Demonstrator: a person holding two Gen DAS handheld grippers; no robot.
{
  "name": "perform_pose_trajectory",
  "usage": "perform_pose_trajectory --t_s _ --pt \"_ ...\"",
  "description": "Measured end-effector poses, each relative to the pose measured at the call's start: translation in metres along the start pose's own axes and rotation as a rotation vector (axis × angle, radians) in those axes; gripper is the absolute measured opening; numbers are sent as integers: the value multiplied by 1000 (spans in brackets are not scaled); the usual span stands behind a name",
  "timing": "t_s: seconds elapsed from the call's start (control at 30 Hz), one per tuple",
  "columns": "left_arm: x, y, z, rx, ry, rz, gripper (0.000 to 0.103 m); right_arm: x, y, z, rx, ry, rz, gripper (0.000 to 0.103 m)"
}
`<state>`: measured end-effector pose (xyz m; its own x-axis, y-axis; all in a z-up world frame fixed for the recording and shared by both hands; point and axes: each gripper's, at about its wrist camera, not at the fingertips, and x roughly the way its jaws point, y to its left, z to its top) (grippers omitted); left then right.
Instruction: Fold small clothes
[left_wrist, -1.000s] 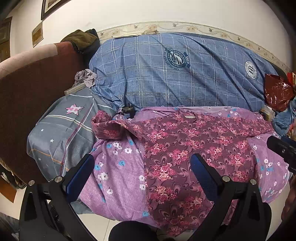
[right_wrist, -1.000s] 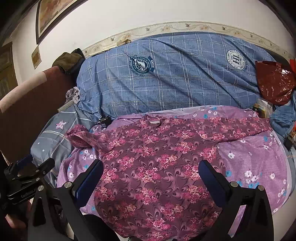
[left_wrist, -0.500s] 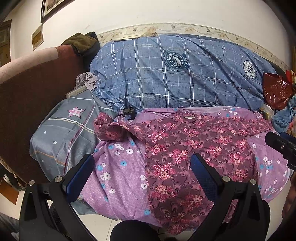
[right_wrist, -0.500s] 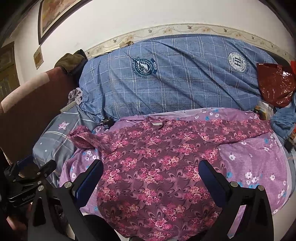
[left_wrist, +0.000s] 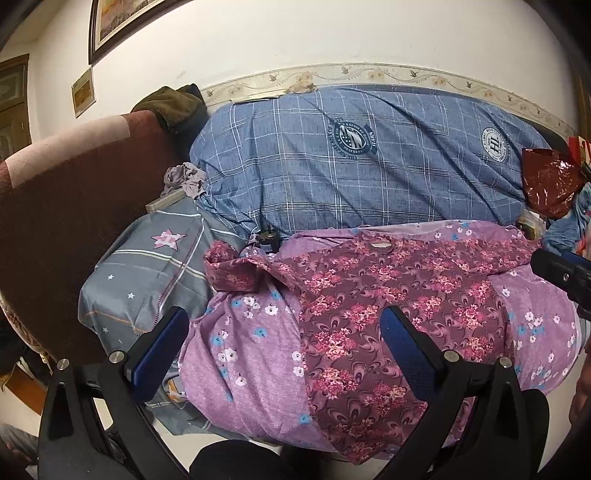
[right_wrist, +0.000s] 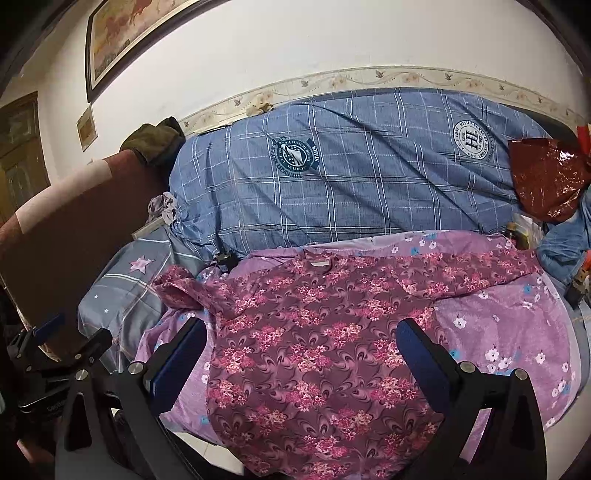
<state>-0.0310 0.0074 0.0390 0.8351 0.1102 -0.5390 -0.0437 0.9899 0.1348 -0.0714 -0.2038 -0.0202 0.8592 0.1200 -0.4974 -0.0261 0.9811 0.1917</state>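
Change: over the last second both cameras have drawn back and tilted up a little; more wall and picture frame show, and the bed sits lower in view. Nothing on the bed has moved. No fold looks begun yet; the grippers seem to be only lining up.
Bed cover: a lilac flowered sheet (right_wrist: 509, 325) spreads under and beyond both tools.
Blue quilt: a checked roll (left_wrist: 354, 173) lies far ahead of the fingers, against the wall.
Garment: a maroon floral top (right_wrist: 317, 343) lies flat, neckline away from the tools, hem hanging over the near edge. Its sleeve ahead of the left gripper is crumpled; the other sleeve is stretched out straight.
Right gripper (right_wrist: 301, 354): fingers spread wide, holding nothing, poised above the top's middle without touching it.
Left gripper (left_wrist: 282, 343): also spread wide and empty, above the top's left side and the sheet beside it.
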Motion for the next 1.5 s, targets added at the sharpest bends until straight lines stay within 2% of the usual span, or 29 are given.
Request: perform_pose_trajectory --t_s 0.4,0.7,0.8,0.83,0.9,0.93,1.0,1.03,1.07,1.13,1.17,1.2,1.27,1.37,1.47,1.5 --pt "13 -3 3 -1 4 16 103 19 11 -2 -34 23 0 103" --pt "41 -25 12 39 24 9 103 48 -14 -4 10 65 -13 103" --pt "59 -37 18 50 39 -6 103 61 -30 -3 28 79 -34 103" --pt "76 -47 25 45 53 -31 103 64 -36 -3 37 81 -40 103" --pt "90 -57 33 51 60 -41 103 75 -59 -3 72 88 -58 102" --pt "117 -72 47 63 66 -54 103 78 -69 -3 83 88 -66 102" --pt "141 -82 56 69 81 -67 103 89 -106 -3 116 79 -106 102" --pt "179 -97 59 84 141 -76 103 95 -130 -2 136 66 -141 102" --pt "189 -100 57 86 169 -73 103 99 -155 -1 155 46 -171 102" --pt "238 -113 32 77 343 -65 103 105 -209 0 207 -3 -240 102" --pt "257 -121 16 75 368 -77 101 107 -232 0 236 -17 -270 102" --pt "260 -124 11 77 367 -71 100 113 -267 0 297 -22 -300 102" --pt "274 -136 3 68 325 -49 100 127 -340 -3 476 -3 -304 90" --pt "282 -142 19 -6 241 -46 100 153 -433 -10 749 -4 -232 77" --pt "288 -144 34 -51 168 -21 100 194 -500 -13 940 -13 -198 68" --pt "290 -145 36 -60 144 -12 100 203 -510 -14 973 -11 -197 67"
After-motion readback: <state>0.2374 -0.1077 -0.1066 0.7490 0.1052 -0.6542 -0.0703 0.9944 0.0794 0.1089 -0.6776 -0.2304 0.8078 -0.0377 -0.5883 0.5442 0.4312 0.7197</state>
